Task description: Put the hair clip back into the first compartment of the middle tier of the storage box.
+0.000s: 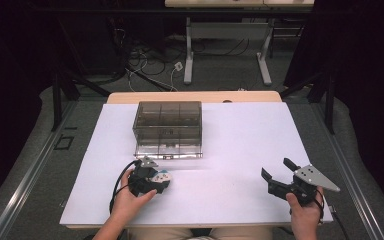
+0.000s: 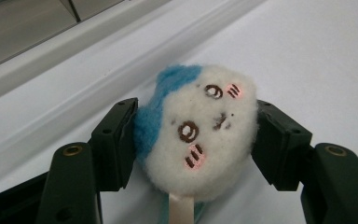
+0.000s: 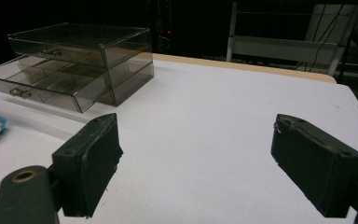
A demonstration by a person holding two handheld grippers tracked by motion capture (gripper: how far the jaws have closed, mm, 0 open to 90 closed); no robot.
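We held a plush toy in our left gripper, with the right one idle.

Our left gripper [image 2: 193, 140] had its jaws pressed against both sides of the white-and-blue plush toy [image 2: 200, 135], just in front of the smoky clear drawer box [image 1: 168, 129], whose lower drawer [image 3: 42, 88] stood pulled out. Our right gripper [image 3: 196, 163] sat wide open and empty over the white table [image 1: 240, 145], well apart from the toy.

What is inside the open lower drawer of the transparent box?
The pulled-out lower drawer of the smoky drawer box shows dividers and no items in its visible compartments. The part under the upper drawer is seen only through tinted plastic, so I cannot be sure.
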